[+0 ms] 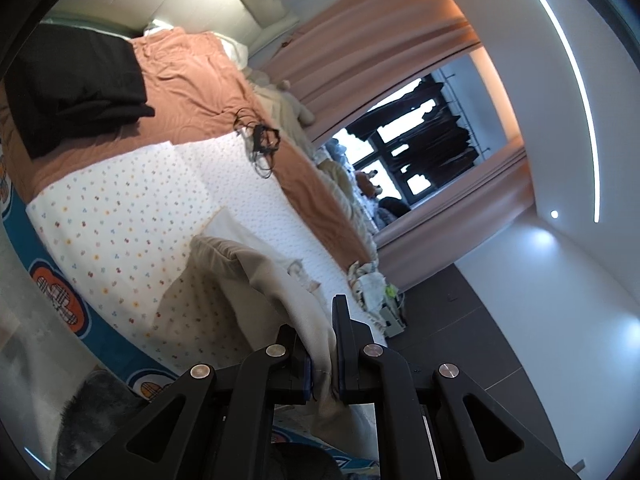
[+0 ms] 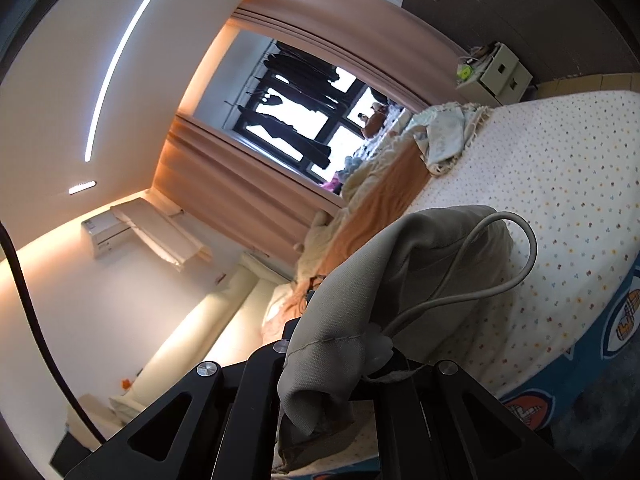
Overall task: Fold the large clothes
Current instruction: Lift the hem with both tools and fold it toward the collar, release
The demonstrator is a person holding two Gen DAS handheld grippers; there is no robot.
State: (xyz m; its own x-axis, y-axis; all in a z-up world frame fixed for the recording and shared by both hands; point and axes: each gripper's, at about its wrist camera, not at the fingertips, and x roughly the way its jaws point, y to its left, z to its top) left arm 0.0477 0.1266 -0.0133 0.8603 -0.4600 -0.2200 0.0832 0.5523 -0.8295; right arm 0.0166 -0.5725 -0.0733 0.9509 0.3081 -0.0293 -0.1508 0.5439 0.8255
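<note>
Left wrist view: the left gripper [image 1: 323,356] has its jaws drawn narrow and clamped on a fold of the beige garment [image 1: 256,276], which runs from between the blue-edged pads away to the left and hangs lifted above the bed [image 1: 120,216]. The bed carries a white dotted sheet [image 1: 132,208] on its near part and an orange blanket [image 1: 192,80] on its far part. A folded black garment [image 1: 76,80] lies on the orange blanket at the far left, and a tangle of black cord [image 1: 262,140] lies where blanket and dotted sheet meet. Beyond the bed's right side stand pink curtains [image 1: 360,40] around a window [image 1: 416,132], with soft toys [image 1: 296,108] along the sill side; dark floor [image 1: 460,320] shows at the right. Right wrist view: the right gripper [image 2: 340,364] is largely covered by the same beige garment [image 2: 400,272], whose hemmed edge drapes over its fingers; the jaws are closed down on the cloth. A pale drawstring [image 2: 516,256] loops out from the grip across the cloth. The garment hangs above the dotted sheet [image 2: 560,184], with the bed's blue patterned border [image 2: 624,320] at the near right. A white bedside cabinet [image 2: 500,72] stands at the far right, the window [image 2: 312,116] with curtains [image 2: 224,184] at centre, and an air conditioner [image 2: 108,232] on the wall to the left.
</note>
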